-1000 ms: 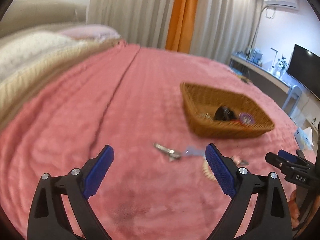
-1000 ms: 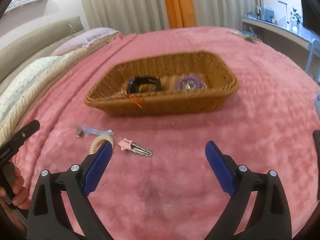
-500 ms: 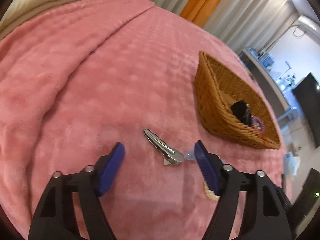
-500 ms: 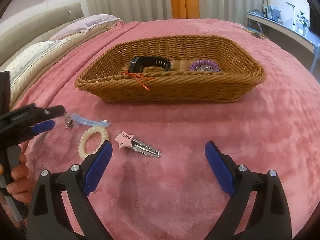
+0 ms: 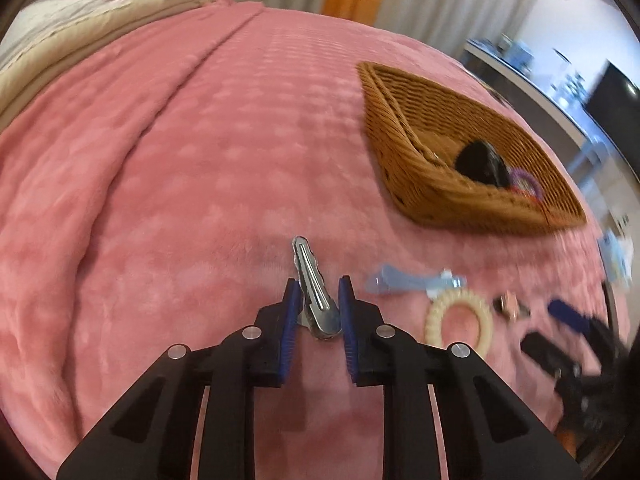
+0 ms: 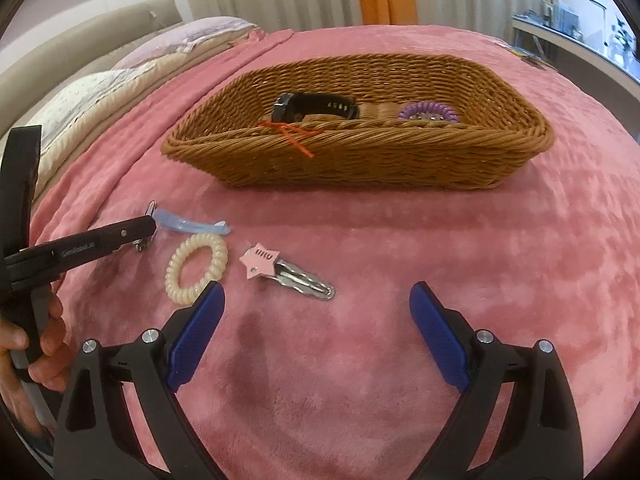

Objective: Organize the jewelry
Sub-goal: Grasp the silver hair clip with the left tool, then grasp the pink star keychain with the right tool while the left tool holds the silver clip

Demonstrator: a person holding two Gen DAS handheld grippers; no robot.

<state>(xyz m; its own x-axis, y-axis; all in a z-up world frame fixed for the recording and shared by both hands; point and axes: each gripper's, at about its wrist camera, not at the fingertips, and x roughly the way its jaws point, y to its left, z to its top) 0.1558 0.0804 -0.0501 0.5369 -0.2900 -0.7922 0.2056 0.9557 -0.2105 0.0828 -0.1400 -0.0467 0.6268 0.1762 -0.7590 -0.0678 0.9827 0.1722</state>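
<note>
Silver hair clip (image 5: 316, 292) | between left gripper (image 5: 319, 300) jaws | on blanket (image 5: 160, 184)

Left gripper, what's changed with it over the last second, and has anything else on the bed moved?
The left gripper dropped to the blanket and narrowed its jaws around the silver hair clip, which hasn't been lifted. The right gripper moved nearer the basket, still open. The cream hair tie, star clip and blue clip stayed put.

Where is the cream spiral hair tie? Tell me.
In the right wrist view, the cream spiral hair tie lies on the pink blanket, left of the pink star hair clip and just below the pale blue hair clip.
</note>
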